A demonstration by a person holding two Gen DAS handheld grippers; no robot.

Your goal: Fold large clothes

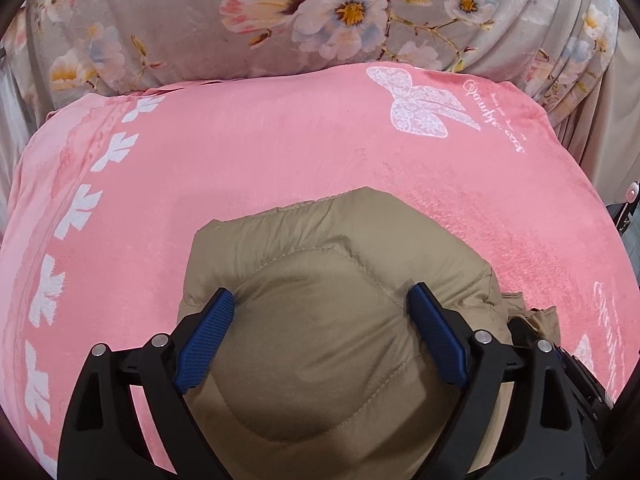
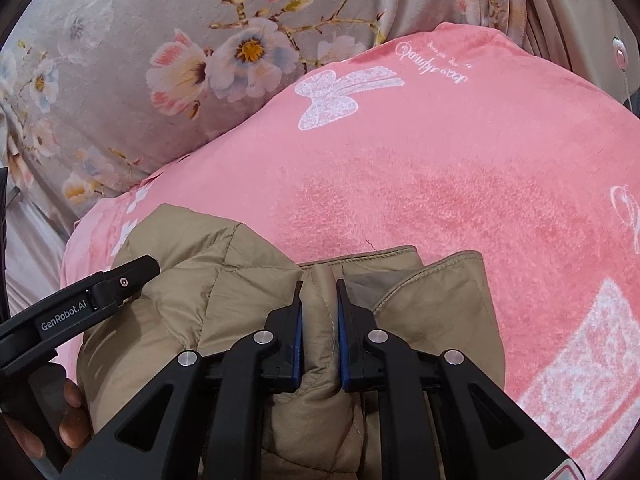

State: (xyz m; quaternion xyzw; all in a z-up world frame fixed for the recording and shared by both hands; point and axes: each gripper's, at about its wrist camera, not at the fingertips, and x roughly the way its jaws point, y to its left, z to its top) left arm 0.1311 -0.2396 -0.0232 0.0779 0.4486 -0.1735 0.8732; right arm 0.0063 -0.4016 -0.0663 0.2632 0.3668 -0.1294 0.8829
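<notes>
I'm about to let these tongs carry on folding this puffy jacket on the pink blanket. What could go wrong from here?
1. The right tongs pinch only a narrow ridge of the tan jacket; slick fabric may slip out.
2. The left tongs stand wide around a puffy bulge, so closing may catch several layers.
3. The pink blanket is soft and could snag underneath.

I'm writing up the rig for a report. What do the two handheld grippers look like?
Both are matte black plastic frames with angular arms, triangular cut-outs and round silver pivot pins. The left gripper has ribbed blue pads on its fingers; the right gripper shows thin blue pad edges. White "GenRobot.AI" lettering marks the left gripper's side in the right wrist view. No cables or sleeves are visible.
</notes>
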